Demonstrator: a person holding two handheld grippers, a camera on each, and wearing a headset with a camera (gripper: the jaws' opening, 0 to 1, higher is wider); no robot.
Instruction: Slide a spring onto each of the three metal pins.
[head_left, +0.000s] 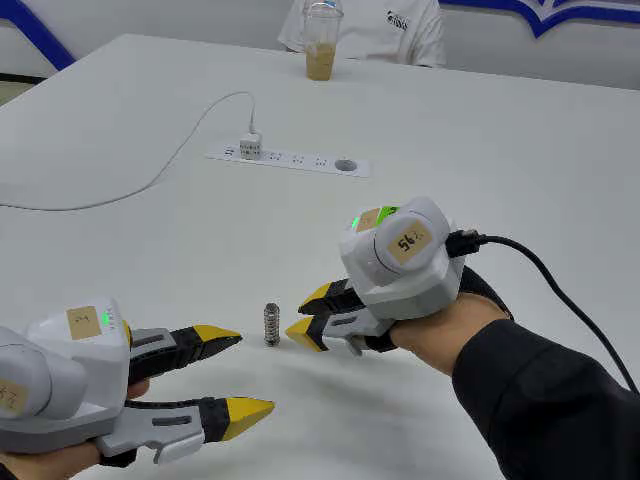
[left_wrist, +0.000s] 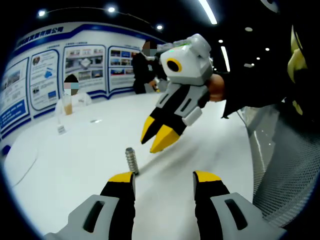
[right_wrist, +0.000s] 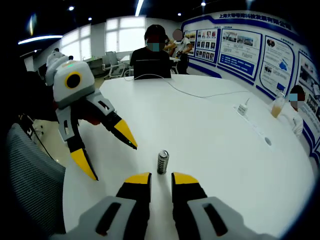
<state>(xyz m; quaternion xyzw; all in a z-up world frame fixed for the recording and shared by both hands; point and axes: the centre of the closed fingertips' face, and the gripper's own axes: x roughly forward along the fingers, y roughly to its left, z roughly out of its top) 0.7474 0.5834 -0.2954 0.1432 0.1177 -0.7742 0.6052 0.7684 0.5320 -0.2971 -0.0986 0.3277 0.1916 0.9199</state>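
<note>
Left gripper (head_left: 255, 372): one, nearest, at 7 o'clock in the head view; two yellow-tipped jaws spread wide with nothing between them.
Right gripper (head_left: 293, 317): one, at 3 o'clock of the pin, tips just beside it; jaws parted by a narrow gap and holding nothing.
Pin (head_left: 271, 325): one, upright on the table (head_left: 450, 150), apart from both claws.
Spring (head_left: 271, 318): one, coiled around that pin.
Left gripper view: pin (left_wrist: 131, 160) at 11 o'clock of the jaw tips.
Right gripper view: pin (right_wrist: 162, 162) at 12 o'clock, just beyond the tips.
Power strip (head_left: 290, 158): one, at 12 o'clock of the pin, well apart.
White plug (head_left: 250, 146): one, with one cable (head_left: 170, 165) running toward 9 o'clock.
Cup (head_left: 321, 45): one, at the far edge, before a seated person (head_left: 400, 25).
</note>
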